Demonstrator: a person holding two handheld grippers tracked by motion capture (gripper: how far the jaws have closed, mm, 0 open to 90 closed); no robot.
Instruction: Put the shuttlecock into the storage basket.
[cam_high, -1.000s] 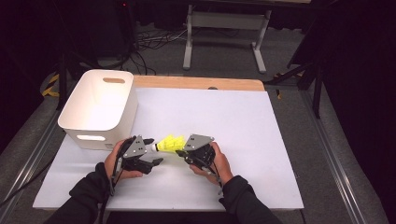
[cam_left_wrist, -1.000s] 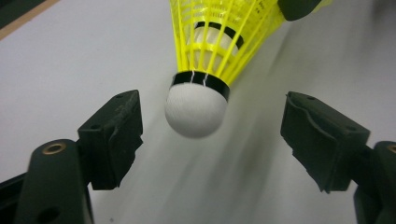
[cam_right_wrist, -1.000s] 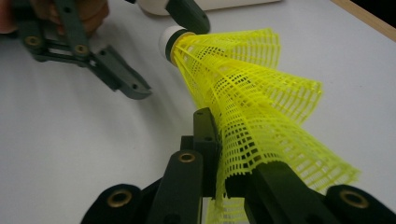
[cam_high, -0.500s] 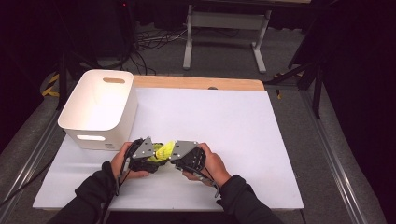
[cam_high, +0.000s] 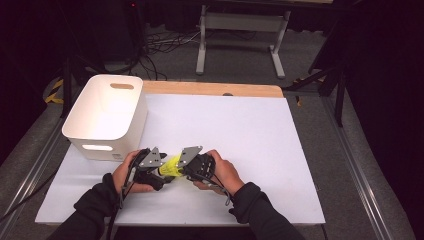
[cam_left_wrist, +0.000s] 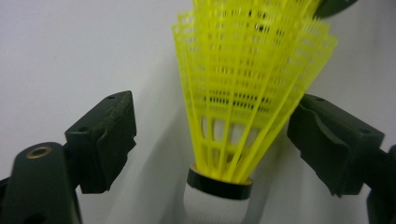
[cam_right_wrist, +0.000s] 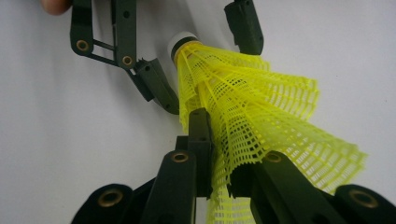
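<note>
Overall, in the high view, your two hands meet low and left of centre on the white bench (cam_high: 260, 135). Your left gripper (cam_high: 159, 172) and right gripper (cam_high: 179, 169) point at each other, with a yellow shuttlecock (cam_high: 170, 167) bridging the gap between them. A white bin (cam_high: 106, 117) with a slot handle stands at the upper left of the bench, just beyond your left hand (cam_high: 126, 172). Your right hand (cam_high: 225, 172) lies right of the shuttlecock. A strip of bare wood (cam_high: 210, 89) runs along the far edge of the bench.

Next, the left gripper view: the shuttlecock (cam_left_wrist: 243, 98) stands in the middle of the frame, white cork base at the bottom, yellow skirt fanning toward the top. Your left gripper (cam_left_wrist: 212, 140) has its jaws spread wide, one at each side of the skirt; the right-hand one sits close against the mesh, though contact cannot be confirmed.

Finally, the right gripper view: your right gripper (cam_right_wrist: 223, 161) has its jaws clamped on the rim of the shuttlecock (cam_right_wrist: 252, 107), the mesh crumpled between them. The cork end points to the upper left, lying between the parted jaws of the left gripper (cam_right_wrist: 205, 60) at the top of the frame.
</note>
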